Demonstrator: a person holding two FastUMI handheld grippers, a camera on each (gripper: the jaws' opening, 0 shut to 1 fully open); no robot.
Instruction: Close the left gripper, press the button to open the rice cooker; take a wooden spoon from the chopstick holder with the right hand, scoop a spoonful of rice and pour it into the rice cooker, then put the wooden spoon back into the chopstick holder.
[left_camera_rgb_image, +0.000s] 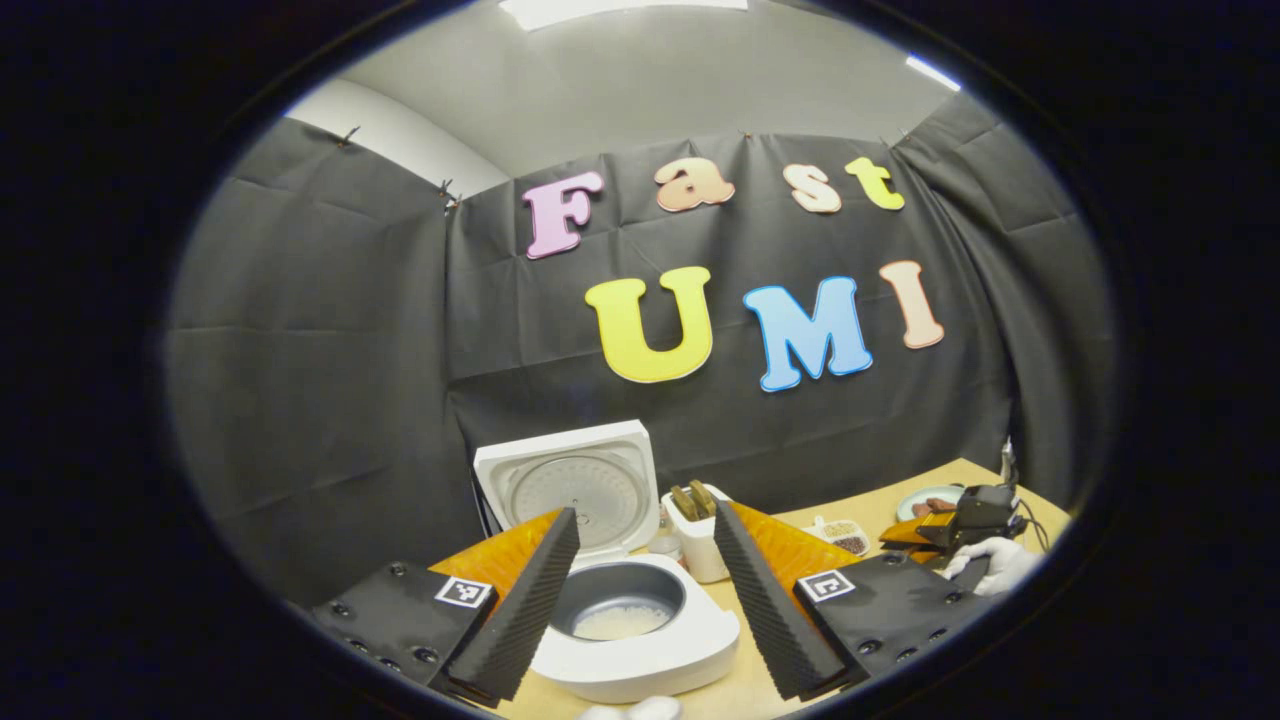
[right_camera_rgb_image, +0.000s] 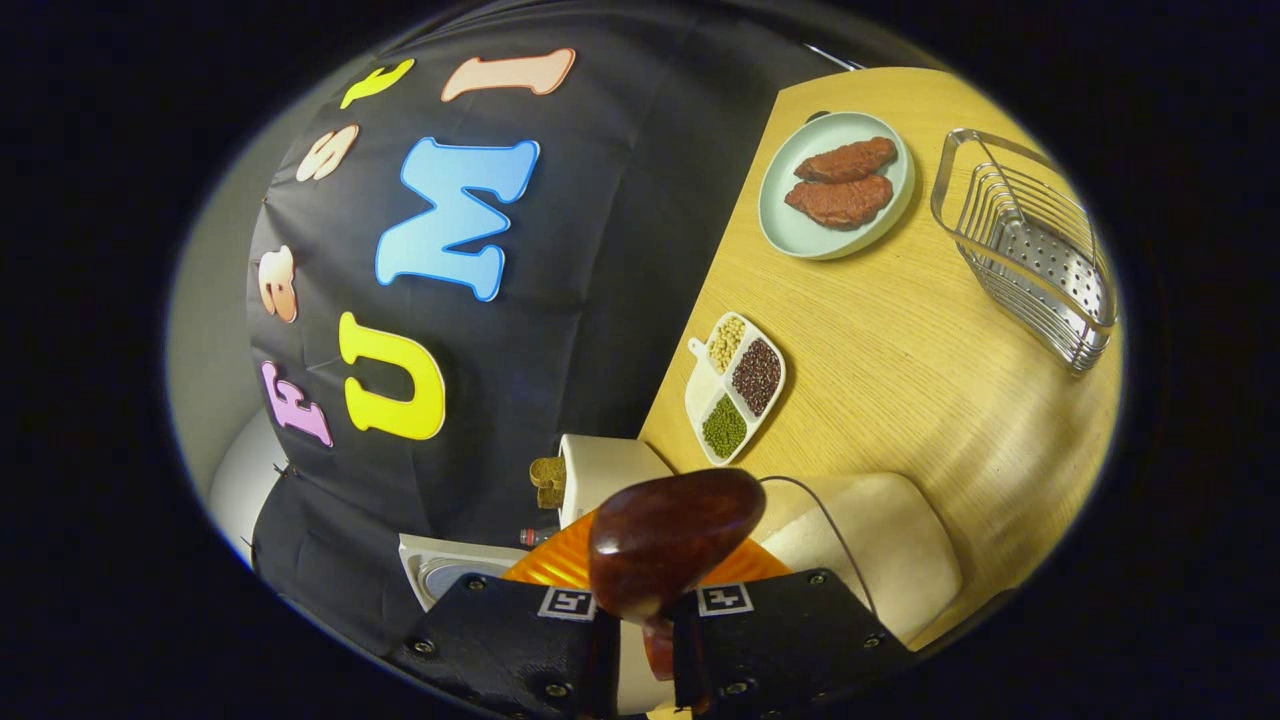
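Right gripper view: fingers (right_camera_rgb_image: 648, 640) clamped on wooden spoon (right_camera_rgb_image: 672, 540); left gripper (left_camera_rgb_image: 645, 595) (fingers apart) above open rice cooker (left_camera_rgb_image: 625, 625).

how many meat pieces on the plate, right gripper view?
2: upper meat piece and lower meat piece, side by side on the plate at the table's far end.

No readable words, brands or numbers stand on any item here; the small black-and-white square code markers (left_camera_rgb_image: 464, 591) on each claw carry patterns, not text.
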